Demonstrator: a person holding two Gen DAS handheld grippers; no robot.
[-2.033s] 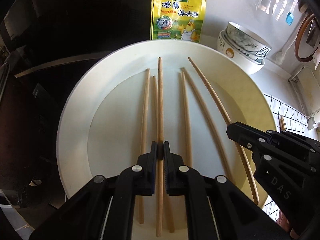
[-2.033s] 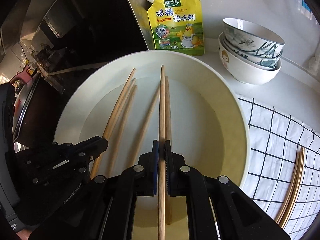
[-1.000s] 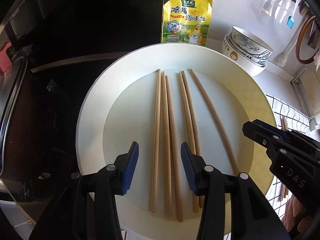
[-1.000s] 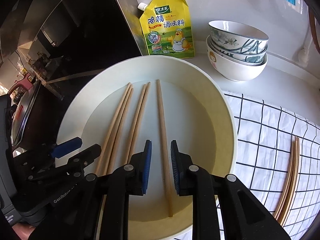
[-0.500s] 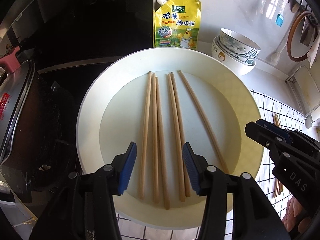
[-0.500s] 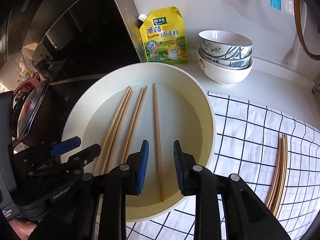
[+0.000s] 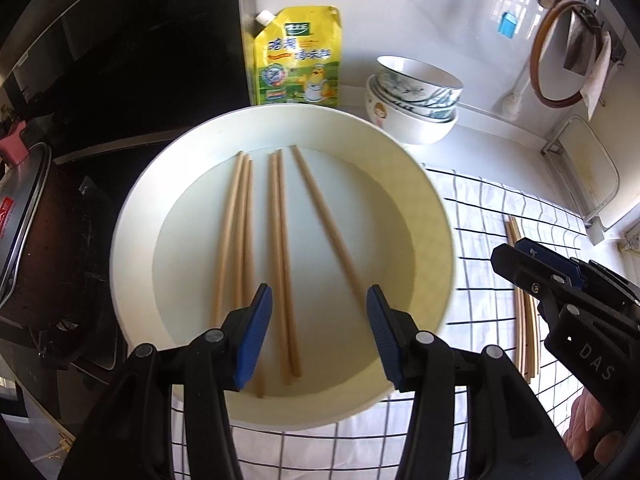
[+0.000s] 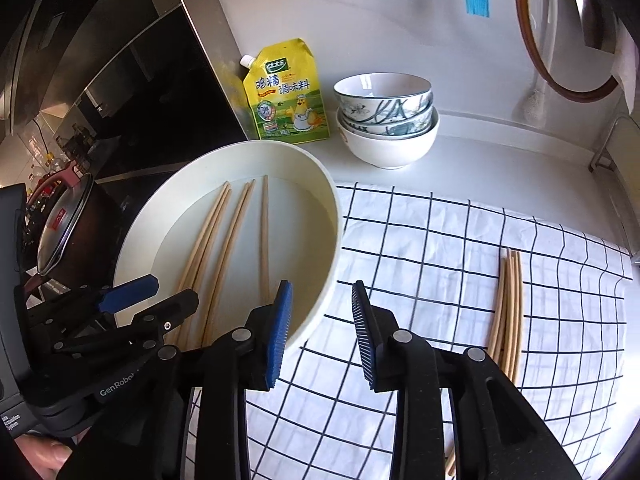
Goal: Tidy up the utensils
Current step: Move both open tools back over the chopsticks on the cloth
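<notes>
hovering w/ both jaws apart, empty: left gripper (image 7: 316, 300) over chopsticks (image 7: 280, 248), right gripper (image 8: 320, 300) just widened

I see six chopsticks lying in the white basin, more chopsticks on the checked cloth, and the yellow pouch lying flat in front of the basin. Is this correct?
Not entirely. The yellow pouch stands upright against the wall behind the white basin, as the right wrist view shows. The rest holds: six chopsticks lie in the basin and more chopsticks lie on the checked cloth.
</notes>
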